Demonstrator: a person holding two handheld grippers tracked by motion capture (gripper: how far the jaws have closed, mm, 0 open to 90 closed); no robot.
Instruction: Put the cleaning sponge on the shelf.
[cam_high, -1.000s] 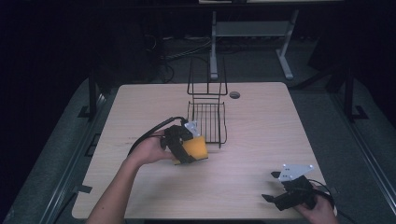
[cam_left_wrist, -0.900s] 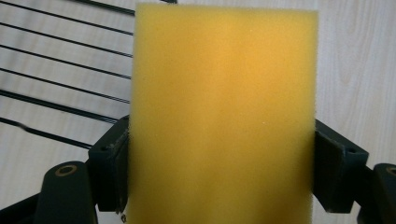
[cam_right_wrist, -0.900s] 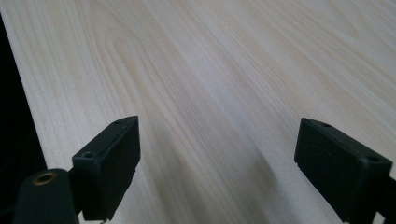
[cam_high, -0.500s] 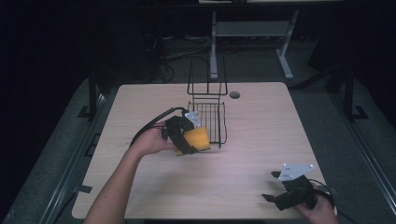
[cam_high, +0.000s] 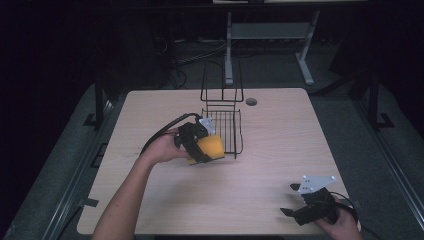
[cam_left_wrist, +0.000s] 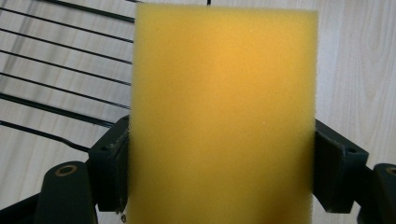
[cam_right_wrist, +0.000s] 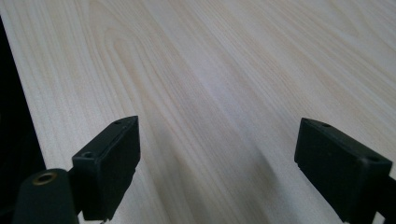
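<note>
Sponge (cam_left_wrist: 223, 116), yellow and rectangular, sits clamped between the two jaws of the left gripper (cam_high: 200, 145), just beside the near left corner of the black wire basket (cam_high: 223, 120) standing at the middle of the wooden table (cam_high: 280, 145). In the left gripper view the basket's wires run behind the sponge. The right gripper (cam_high: 306, 209) rests well apart from the basket, at the table's near right corner, jaws spread wide over bare wood.

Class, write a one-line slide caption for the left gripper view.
Left gripper clamps a yellow sponge above the black wire basket.
</note>
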